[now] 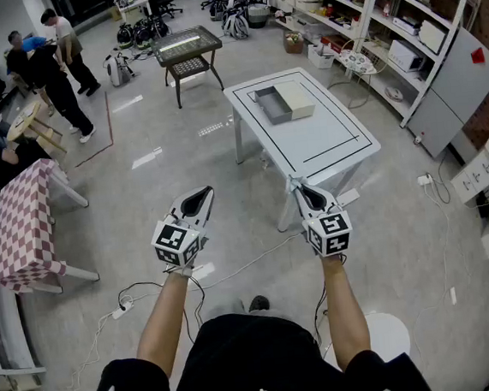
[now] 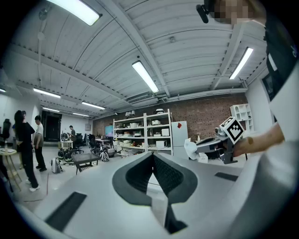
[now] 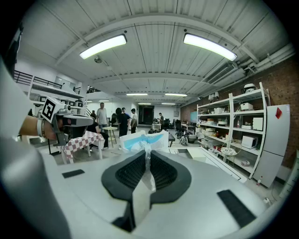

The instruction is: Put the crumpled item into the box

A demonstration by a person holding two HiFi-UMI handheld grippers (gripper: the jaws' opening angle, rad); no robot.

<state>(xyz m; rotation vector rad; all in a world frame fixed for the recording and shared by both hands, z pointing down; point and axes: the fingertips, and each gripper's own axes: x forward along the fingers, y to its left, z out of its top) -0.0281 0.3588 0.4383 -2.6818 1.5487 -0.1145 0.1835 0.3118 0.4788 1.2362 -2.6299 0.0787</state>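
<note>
1. Two grippers held up over the floor [image 1: 181, 166]: the right gripper [image 3: 146, 154] has its jaws clamped on the crumpled item [image 3: 142, 140], white with blue, poking out past the tips.
2. Across on the left gripper [image 2: 152, 156], jaws together, nothing between them.
3. Ahead, the box [image 1: 283, 102] sits on the white table [image 1: 329, 139], well apart from both grippers.

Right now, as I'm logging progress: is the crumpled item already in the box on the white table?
No: the crumpled item is pinched in the right gripper, well short of the box.
</note>
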